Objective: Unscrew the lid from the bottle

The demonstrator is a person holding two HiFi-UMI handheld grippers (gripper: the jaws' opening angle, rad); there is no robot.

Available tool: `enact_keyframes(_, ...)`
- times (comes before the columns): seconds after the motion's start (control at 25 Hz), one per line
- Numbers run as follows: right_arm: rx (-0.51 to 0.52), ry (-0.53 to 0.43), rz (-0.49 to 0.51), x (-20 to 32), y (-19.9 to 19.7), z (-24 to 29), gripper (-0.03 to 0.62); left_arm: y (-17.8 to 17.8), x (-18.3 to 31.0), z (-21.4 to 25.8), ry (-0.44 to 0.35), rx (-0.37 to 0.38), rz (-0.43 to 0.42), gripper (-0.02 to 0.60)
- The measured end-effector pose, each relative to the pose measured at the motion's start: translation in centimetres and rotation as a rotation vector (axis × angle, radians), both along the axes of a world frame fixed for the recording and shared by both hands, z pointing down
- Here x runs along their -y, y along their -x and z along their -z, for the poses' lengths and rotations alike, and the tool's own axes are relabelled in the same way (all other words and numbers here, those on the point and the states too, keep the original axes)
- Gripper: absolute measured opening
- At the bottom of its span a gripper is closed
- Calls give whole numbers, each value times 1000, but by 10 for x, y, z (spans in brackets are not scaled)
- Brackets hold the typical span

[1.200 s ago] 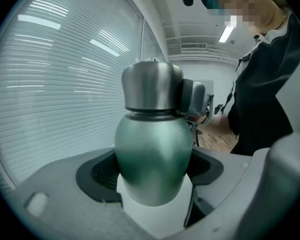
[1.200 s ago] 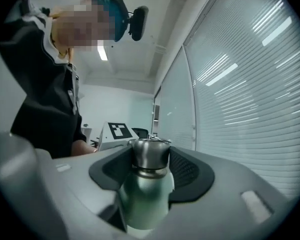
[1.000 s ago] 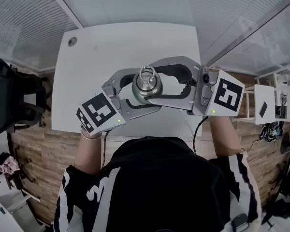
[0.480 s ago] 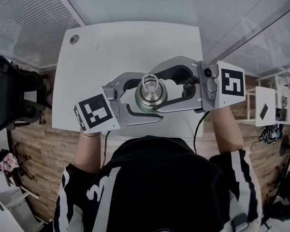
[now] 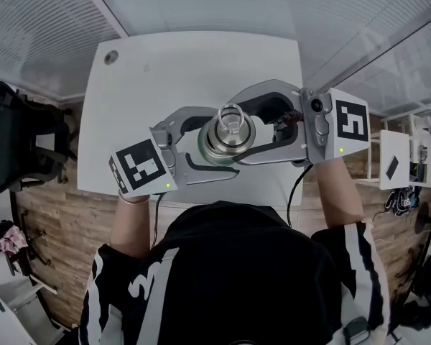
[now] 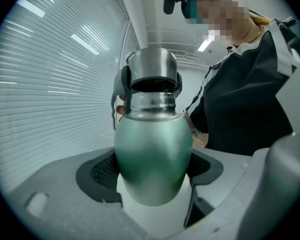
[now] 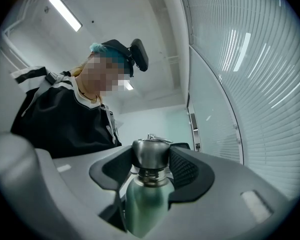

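White table [image 5: 194, 70] fills the upper middle of the head view; the work is held above it, mid-frame. Green matte metal bottle [image 6: 152, 149] upright, its body clamped in my left gripper [image 6: 152, 176]. My right gripper [image 7: 151, 168] is clenched on the steel screw lid [image 7: 150, 154], a pad on either side. Bare threaded neck shows under the lid, so likely part-loosened. Turn the right only, left rigid, axis straight, lift once free

Left gripper [image 6: 154, 183] jaws clamp green bottle [image 6: 152, 154] at centre. At 12 o'clock, lid [image 6: 151, 68] with right gripper [image 6: 151, 83] pads [image 6: 121, 86] either side.
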State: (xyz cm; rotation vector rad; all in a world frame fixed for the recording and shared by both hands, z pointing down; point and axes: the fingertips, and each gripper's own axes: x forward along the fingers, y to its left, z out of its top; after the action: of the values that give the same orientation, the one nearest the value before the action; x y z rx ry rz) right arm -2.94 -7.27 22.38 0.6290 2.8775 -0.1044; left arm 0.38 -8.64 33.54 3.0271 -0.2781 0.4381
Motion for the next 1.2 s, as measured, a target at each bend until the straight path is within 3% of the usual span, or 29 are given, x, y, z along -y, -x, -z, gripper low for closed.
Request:
enact_keyframes(0.28,36,-9,-159,18,5,11,232,20,8,-7,5,28,58,385)
enact_keyframes(0.68,22,-25,-416,51,-32,-10,233,29,34,-14,-24,25,224,385)
enact_keyframes(1.2,-42,-13,-550,48,-43,-61,232,46,40,-29,-25,32,343,384)
